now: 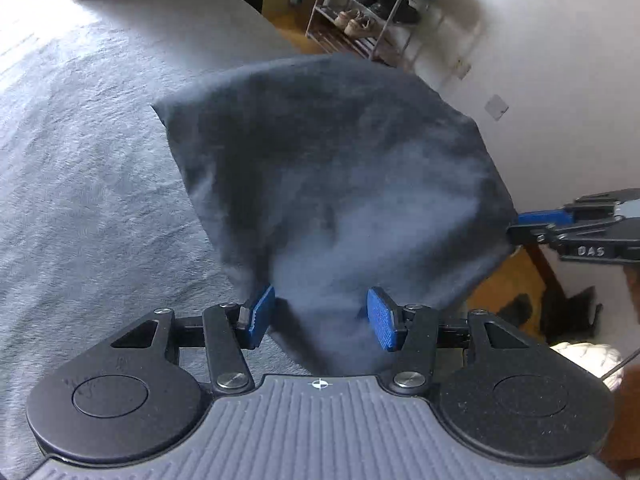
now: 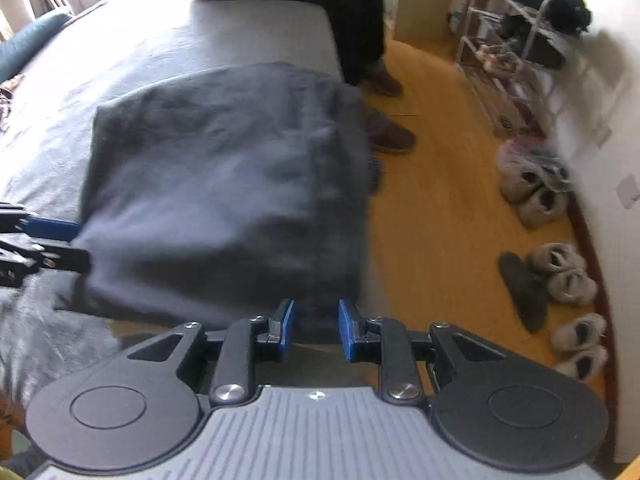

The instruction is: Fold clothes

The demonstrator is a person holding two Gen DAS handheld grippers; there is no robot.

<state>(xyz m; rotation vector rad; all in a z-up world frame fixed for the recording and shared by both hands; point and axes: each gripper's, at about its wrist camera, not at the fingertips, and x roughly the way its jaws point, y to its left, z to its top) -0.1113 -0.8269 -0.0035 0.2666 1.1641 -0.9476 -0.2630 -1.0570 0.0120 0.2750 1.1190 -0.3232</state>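
holding the dark grey soft cotton garment [image 1: 332, 184] over the grey bed sheet [image 1: 80, 184], you are pinching its limp, light near edge with the left gripper [image 1: 321, 316] half-wide and the right gripper [image 2: 316, 330] narrow, so keep gripping corners.

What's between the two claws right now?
The dark garment spans from left claw to right claw, seen in both wrist views.
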